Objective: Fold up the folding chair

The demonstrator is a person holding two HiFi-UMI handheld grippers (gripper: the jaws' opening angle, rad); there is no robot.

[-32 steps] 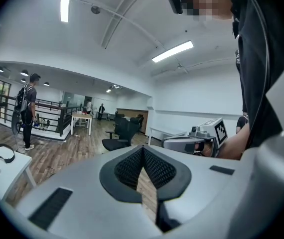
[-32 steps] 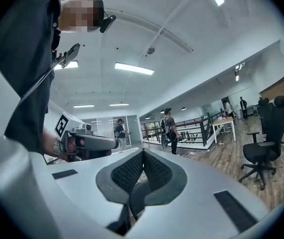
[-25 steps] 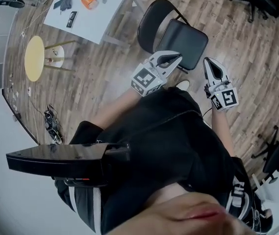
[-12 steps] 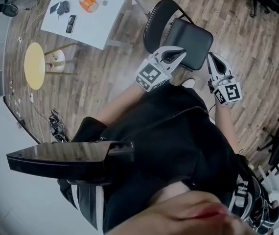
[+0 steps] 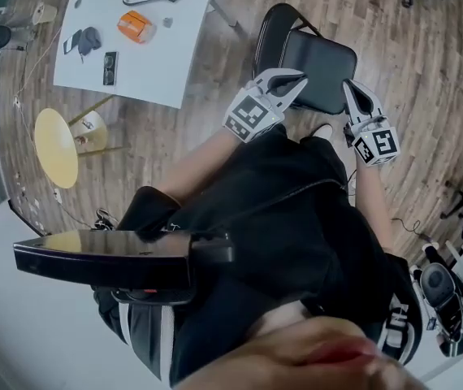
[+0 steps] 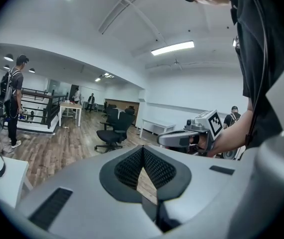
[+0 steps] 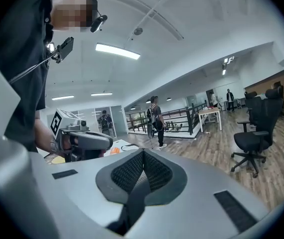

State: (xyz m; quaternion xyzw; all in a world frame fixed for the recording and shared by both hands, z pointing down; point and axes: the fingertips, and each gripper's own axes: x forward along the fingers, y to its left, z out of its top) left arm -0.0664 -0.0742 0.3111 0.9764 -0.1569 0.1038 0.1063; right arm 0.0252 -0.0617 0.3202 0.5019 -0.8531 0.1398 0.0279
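Head view: the chair (image 5: 317, 65) stands unfolded on the wood floor (image 5: 426, 71), seat level, just right of the white table (image 5: 146, 67) and just beyond the wearer (image 5: 280, 226). The left gripper (image 5: 296, 78) points at the seat's near left corner, and the right gripper (image 5: 351, 88) at its near right edge (whether either touches the seat I cannot tell). A yellow stool (image 5: 57, 146) stands left of the table, nearer in.

Left gripper view: its jaws are pressed together with nothing between them. The right gripper shows at the right, and a black office chair (image 6: 111, 128) stands far off.

Right gripper view: jaws likewise closed and empty. The left gripper shows at the left, and a bystander (image 7: 155, 116) stands by a far railing (image 7: 182, 117).
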